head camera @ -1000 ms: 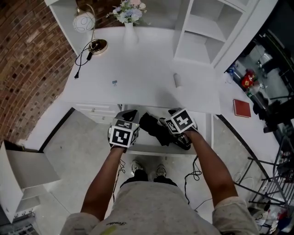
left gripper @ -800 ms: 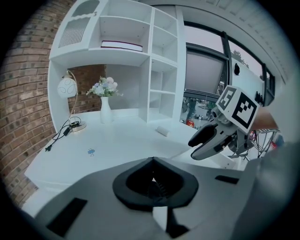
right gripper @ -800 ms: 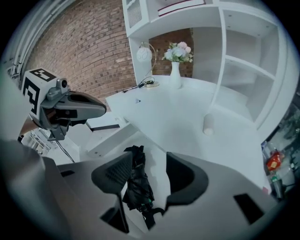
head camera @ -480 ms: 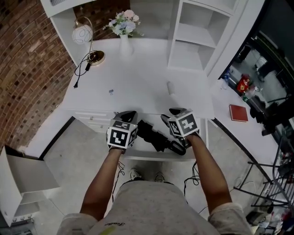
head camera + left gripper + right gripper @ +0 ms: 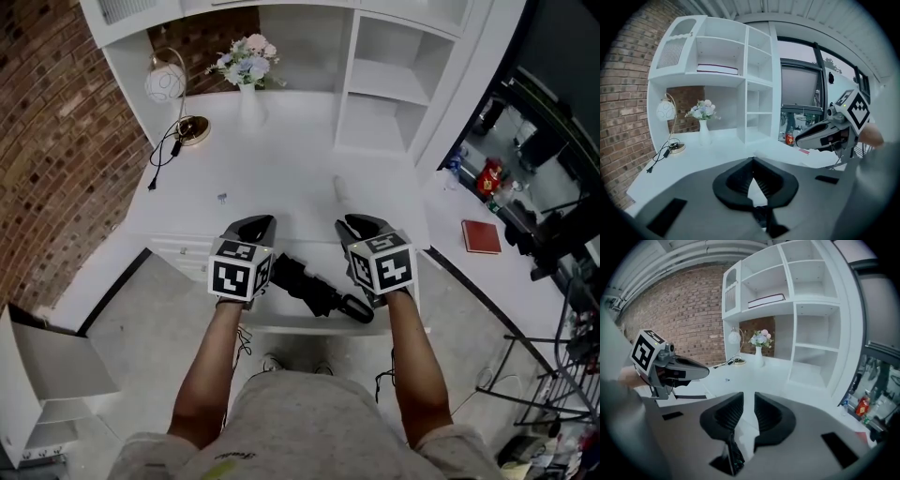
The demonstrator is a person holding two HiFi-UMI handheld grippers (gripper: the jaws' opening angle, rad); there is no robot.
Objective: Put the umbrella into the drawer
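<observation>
Two tongs, grey-bodied, with ribbed black pads. Left tongs [image 5: 751,160] pressed together at the tips, empty. Right tongs [image 5: 748,397] closing, a narrow gap between the pads, nothing in it. Below and between them, one umbrella [image 5: 317,289]: black, folded, soft fabric, rounded handle end, lying in one open white drawer [image 5: 309,325]. Ahead of both, one smooth white desk [image 5: 281,159]. Just ahead of right tongs, one small white cylinder [image 5: 341,186]. Far ahead of left tongs, one lamp [image 5: 165,82] with globe shade and one vase [image 5: 249,94] of flowers. Well right, one flat red book [image 5: 481,236].
</observation>
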